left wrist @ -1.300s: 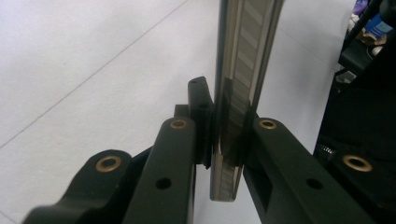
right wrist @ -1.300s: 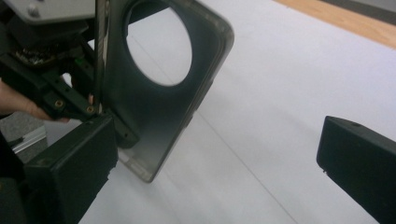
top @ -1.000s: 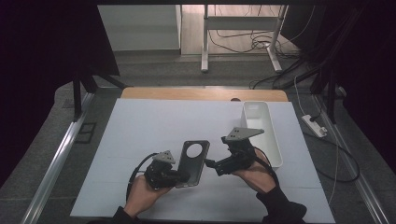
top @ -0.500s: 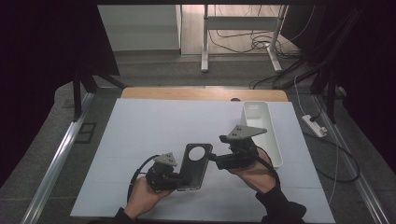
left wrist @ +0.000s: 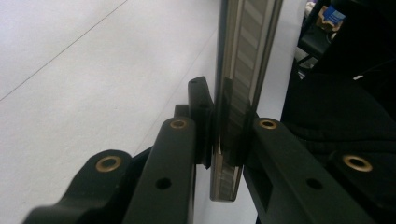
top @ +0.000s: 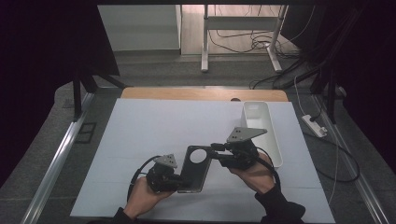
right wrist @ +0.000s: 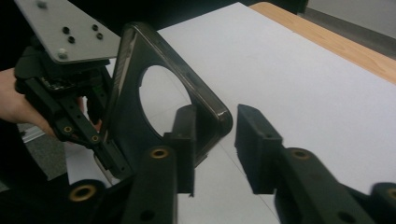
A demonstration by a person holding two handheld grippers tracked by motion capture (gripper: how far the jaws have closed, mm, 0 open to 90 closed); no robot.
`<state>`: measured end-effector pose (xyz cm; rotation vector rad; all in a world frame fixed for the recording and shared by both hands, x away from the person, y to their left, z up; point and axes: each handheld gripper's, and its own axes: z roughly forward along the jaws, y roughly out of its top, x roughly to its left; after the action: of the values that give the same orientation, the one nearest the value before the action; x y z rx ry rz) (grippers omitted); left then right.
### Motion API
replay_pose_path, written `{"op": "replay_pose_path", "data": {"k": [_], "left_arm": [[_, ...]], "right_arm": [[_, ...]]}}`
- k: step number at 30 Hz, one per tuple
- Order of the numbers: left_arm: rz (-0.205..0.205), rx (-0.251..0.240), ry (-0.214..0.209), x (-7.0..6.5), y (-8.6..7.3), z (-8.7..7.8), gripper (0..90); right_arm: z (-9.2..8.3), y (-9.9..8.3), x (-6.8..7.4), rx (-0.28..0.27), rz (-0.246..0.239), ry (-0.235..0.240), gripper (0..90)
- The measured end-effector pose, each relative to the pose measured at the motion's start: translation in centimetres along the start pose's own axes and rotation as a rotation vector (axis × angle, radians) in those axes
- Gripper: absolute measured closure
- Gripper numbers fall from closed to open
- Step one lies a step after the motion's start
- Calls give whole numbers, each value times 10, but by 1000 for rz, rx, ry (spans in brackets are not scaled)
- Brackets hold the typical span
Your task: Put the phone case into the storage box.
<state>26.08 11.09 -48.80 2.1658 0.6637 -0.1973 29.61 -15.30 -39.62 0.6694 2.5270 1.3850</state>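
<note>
A dark phone case [top: 196, 169] with a round camera hole is held up off the white table sheet [top: 154, 126]. My left gripper [top: 180, 179] is shut on its lower edge, and the pads pinch the case's thin rim [left wrist: 233, 93] in the left gripper view [left wrist: 226, 135]. My right gripper [top: 215, 151] reaches in from the right at the case's upper end. Its jaws have just been closing. The case's rounded corner [right wrist: 205, 100] lies between them, and a gap still shows at the right pad [right wrist: 254, 140].
A long white tray [top: 273, 135] stands on the sheet just right of my right hand. A wooden table edge [top: 201, 93] runs along the back. A power strip [top: 314, 126] and cables lie on the floor to the right.
The right gripper's jaws have narrowed around the case's upper corner, and that hand shifted slightly toward it. The left gripper and the case have stayed in place.
</note>
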Motion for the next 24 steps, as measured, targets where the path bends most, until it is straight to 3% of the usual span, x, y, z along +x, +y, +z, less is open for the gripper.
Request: {"op": "replay_pose_path", "data": {"k": [7, 24], "left_arm": [[12, -3, -14, 1, -1, -1, 842], [22, -25, -28, 6, -3, 3, 817]], "right_arm": [[-4, 0, -1, -24, 8, 28, 767], [-6, 1, -2, -33, 38, 57, 789]]}}
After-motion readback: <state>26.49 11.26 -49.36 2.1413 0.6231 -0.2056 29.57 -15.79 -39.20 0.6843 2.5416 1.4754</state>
